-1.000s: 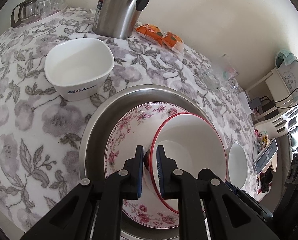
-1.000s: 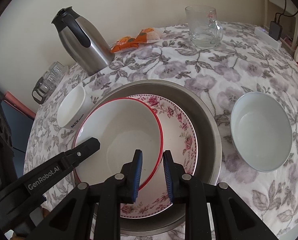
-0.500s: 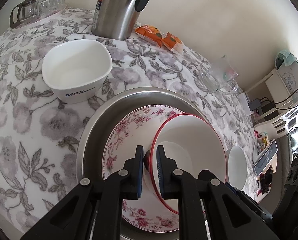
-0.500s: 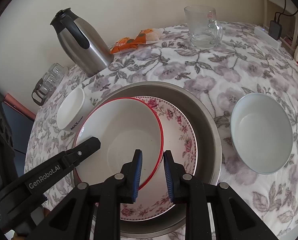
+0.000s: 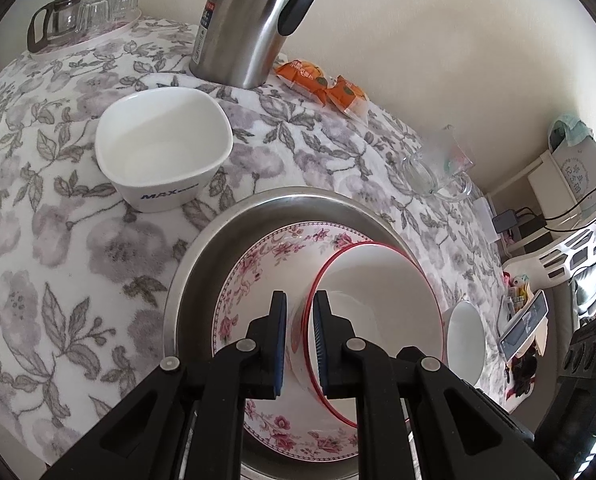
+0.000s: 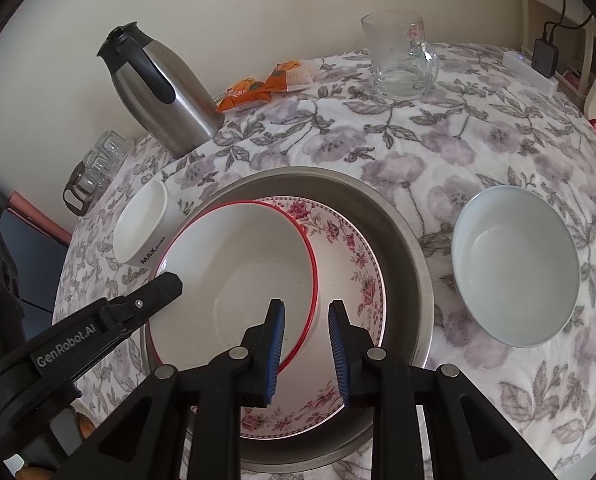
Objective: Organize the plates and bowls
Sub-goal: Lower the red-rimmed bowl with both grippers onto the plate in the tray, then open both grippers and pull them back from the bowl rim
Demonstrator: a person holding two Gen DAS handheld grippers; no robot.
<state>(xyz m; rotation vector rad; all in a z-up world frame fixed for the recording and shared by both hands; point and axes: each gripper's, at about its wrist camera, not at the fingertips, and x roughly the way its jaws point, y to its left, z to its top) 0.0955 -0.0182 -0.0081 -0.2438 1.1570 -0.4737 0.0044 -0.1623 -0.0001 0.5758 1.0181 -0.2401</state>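
Your left tongs (image 5: 299, 320) are clamped on the near-left rim of the red-rimmed bowl (image 5: 381, 304), which tilts, its mouth facing up and toward about two o'clock in the left view. The bowl sits inside the flowered plate (image 6: 349, 248), itself in the steel basin (image 6: 409, 240) on the tabletop (image 6: 477, 132). Your right tongs (image 6: 306, 336) stand a little apart, straddling the bowl's rim at five o'clock in the right view; whether the pads touch it you cannot tell. A plain white bowl (image 6: 515, 264) rests at three o'clock, the square white bowl (image 5: 164, 152) at ten.
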